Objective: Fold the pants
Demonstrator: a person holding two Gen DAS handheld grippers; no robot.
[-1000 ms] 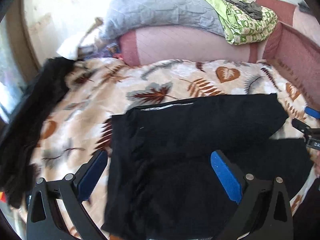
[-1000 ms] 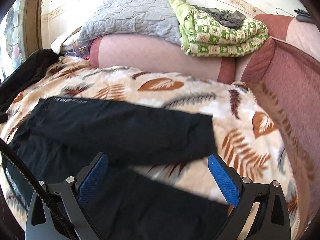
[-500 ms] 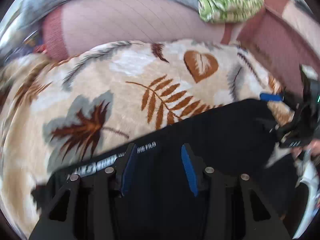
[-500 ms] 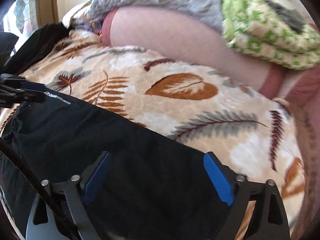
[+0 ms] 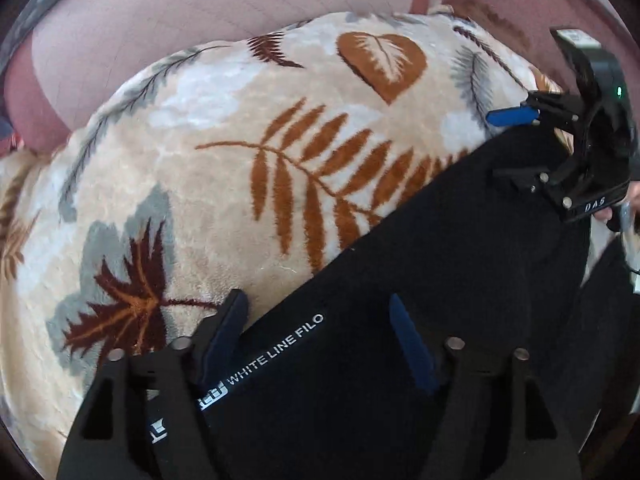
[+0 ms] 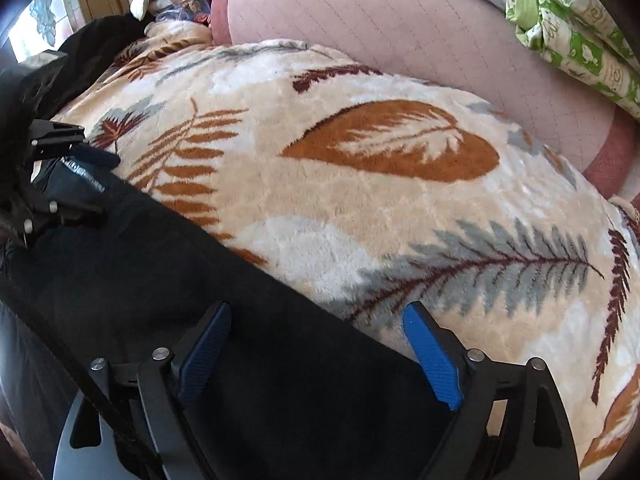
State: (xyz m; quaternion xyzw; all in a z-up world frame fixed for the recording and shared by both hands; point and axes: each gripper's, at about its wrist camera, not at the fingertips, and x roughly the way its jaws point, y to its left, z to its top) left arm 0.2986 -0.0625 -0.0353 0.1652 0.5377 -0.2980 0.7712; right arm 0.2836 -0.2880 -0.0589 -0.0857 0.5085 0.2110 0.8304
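Nearest you: your left gripper [image 5: 316, 324], fingers parted, straddles the waistband edge of the black pants [image 5: 420, 280] where white lettering reads WHITE LINE FILO; neither pad is pressed on the cloth. Your right gripper [image 6: 316, 332], fingers wide apart, straddles the pants' far edge at the opposite end, gripping nothing. The pants lie flat across the leaf-print blanket [image 6: 360, 208] on the bed. Beyond: a pink quilted bolster [image 6: 400, 28] along the blanket's far side. Farther: a green patterned cloth [image 6: 568, 28] on the bolster at the right, and dark garments [image 6: 60, 64] heaped at the far left.
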